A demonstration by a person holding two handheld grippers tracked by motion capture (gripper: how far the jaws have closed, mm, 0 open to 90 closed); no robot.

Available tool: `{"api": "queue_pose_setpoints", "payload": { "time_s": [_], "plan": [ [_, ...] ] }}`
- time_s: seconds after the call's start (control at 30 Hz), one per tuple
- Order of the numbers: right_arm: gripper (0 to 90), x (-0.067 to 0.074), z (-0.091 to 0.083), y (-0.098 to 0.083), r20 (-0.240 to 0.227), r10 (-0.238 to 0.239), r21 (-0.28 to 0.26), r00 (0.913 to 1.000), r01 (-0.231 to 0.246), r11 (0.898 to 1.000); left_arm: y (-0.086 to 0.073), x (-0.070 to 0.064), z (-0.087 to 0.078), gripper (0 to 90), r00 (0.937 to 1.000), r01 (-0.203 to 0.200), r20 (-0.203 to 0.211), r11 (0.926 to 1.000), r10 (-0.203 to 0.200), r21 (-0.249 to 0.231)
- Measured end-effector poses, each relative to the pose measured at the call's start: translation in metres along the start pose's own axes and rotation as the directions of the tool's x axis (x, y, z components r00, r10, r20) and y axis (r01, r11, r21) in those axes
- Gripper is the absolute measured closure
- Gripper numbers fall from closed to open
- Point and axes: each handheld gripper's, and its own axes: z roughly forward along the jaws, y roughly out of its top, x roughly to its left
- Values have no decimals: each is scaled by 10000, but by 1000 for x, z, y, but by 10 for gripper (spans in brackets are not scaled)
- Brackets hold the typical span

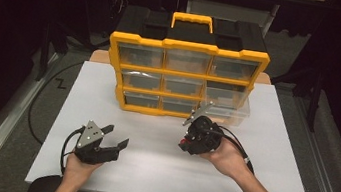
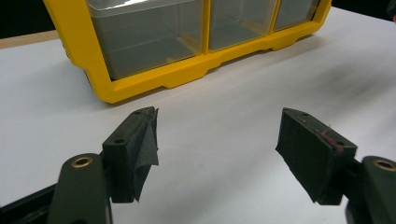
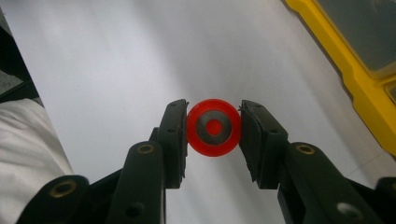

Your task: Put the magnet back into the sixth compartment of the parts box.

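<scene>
The white desk [image 1: 267,180] carries everything I work with. At its far edge stands the yellow organizer [image 1: 185,75], upright, with clear drawers in three rows and a yellow handle on top. One clear drawer [image 1: 227,106] at its right side sticks out toward me, over the desk.

My right gripper [image 1: 198,125] is just in front of that pulled-out drawer, toward the right half of the desk, held above the surface. In the right gripper view its jaws are clamped on a small red ring [image 3: 214,127] with a grey band and a red centre; each pad presses one side of its rim, and the ring faces the camera.

My left gripper [image 1: 116,137] rests near the front-left part of the desk, well apart from the organizer. Its jaws stand wide apart, released.
</scene>
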Motion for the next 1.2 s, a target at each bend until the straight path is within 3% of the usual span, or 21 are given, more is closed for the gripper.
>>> {"api": "queue_pose_setpoints", "payload": {
  "time_s": [0.73, 1.2],
  "plan": [
    [650, -5, -23, 9, -65, -36, -86, 10000, 36, 10000, 0, 2, 1, 290, 10000, 31, -20, 10000, -31, 35],
    [650, -9, -43, 15, -80, 93, -443, 9999, -96, 9990, 0, 1, 1, 293, 10000, -15, -76, 10000, 15, -10]
  ]
}}
